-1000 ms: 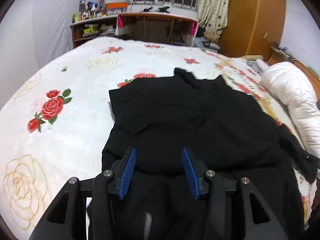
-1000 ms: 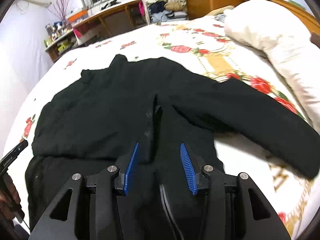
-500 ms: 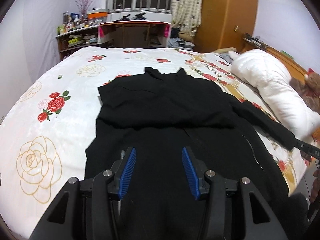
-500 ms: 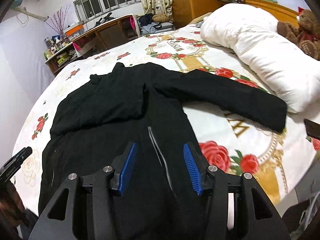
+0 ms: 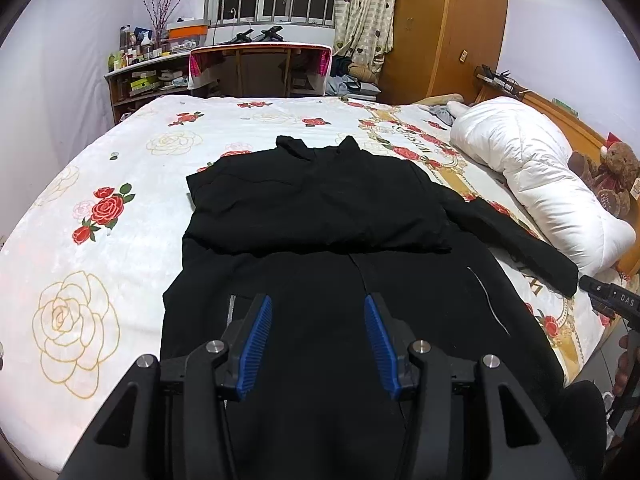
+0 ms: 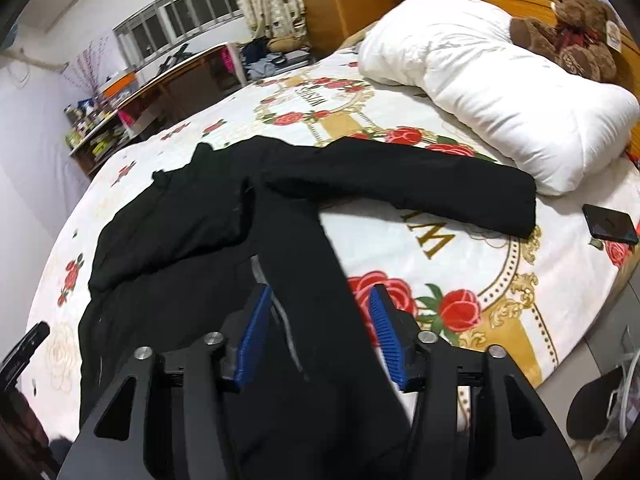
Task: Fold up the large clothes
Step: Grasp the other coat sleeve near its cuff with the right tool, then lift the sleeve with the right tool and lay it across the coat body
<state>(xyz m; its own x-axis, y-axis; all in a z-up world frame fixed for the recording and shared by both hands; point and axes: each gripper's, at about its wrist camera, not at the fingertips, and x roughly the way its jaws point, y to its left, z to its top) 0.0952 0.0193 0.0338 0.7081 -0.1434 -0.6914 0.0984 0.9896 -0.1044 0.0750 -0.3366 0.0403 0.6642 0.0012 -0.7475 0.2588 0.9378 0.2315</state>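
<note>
black coat [image 5: 320, 216] flat on bed [image 5: 80, 264] (one sleeve folded) | left claw [image 5: 318, 336] agape | right claw [image 6: 320, 328] agape

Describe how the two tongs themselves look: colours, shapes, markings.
Both left tongs and right tongs look alike: matte black angular frames with triangular cut-outs, silver round bolt heads, and two ribbed blue pads facing each other. No cables visible on them.

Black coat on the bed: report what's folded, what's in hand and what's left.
Done: one sleeve lies folded across the chest of the black coat. In hand: nothing; the left gripper and right gripper are both open above the lower part. Left: the other sleeve lies stretched out toward the white duvet, and the body is unfolded at full length on the floral bedspread.
</note>
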